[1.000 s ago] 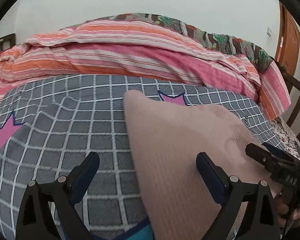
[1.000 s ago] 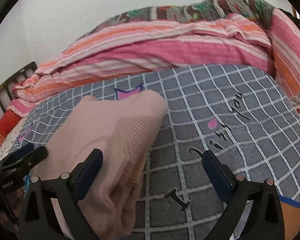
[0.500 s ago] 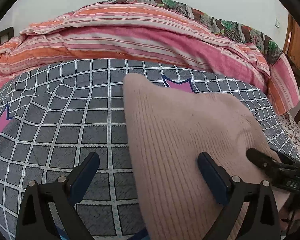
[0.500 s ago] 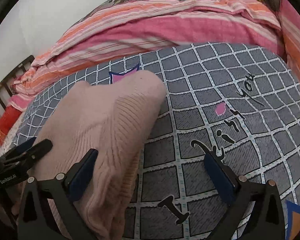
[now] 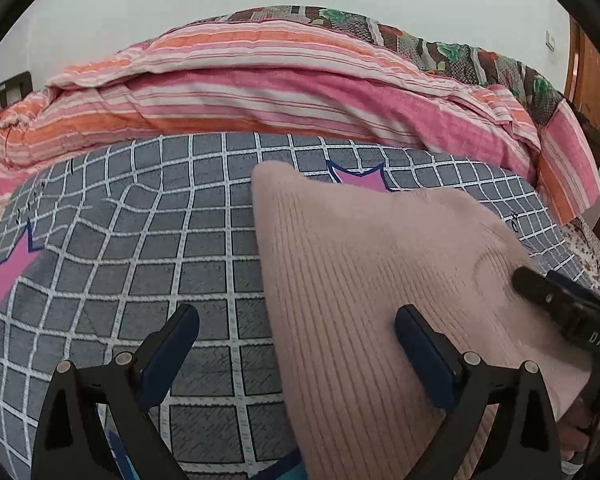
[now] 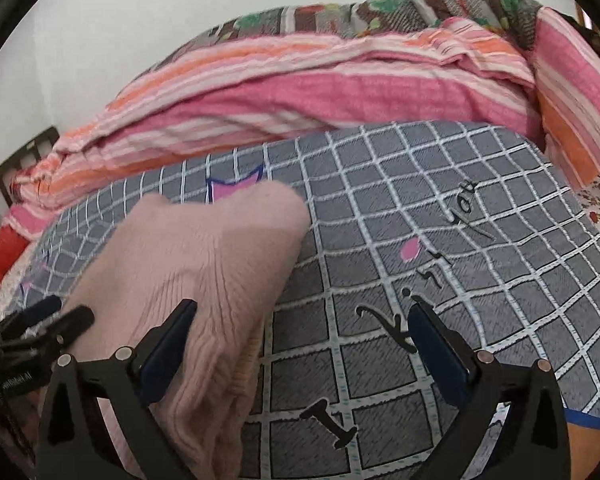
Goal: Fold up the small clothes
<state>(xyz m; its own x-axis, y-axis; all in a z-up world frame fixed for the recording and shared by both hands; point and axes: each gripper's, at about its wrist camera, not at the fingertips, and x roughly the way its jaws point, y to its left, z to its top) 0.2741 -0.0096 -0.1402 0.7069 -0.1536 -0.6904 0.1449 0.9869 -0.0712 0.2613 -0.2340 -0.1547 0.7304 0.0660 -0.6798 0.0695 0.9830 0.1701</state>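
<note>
A folded pale pink ribbed knit garment (image 5: 372, 280) lies on the grey checked sheet (image 5: 140, 240). My left gripper (image 5: 296, 348) is open above the garment's left edge, its right finger over the knit and its left finger over the sheet. In the right wrist view the garment (image 6: 204, 280) lies left of centre. My right gripper (image 6: 304, 344) is open over the garment's right edge, its left finger on the knit side. The right gripper also shows in the left wrist view (image 5: 560, 304), over the garment's right side. The left gripper shows at the left edge of the right wrist view (image 6: 40, 324).
A bunched pink and orange striped quilt (image 5: 280, 92) lies along the back of the bed, with a patterned blanket (image 6: 380, 12) behind it. A dark wooden bed rail (image 6: 4, 184) stands at the left, a wooden door (image 5: 588, 80) at the right.
Both wrist views shifted slightly, tilting down then back up. The garment stays flat on the sheet. Both grippers stay open.
</note>
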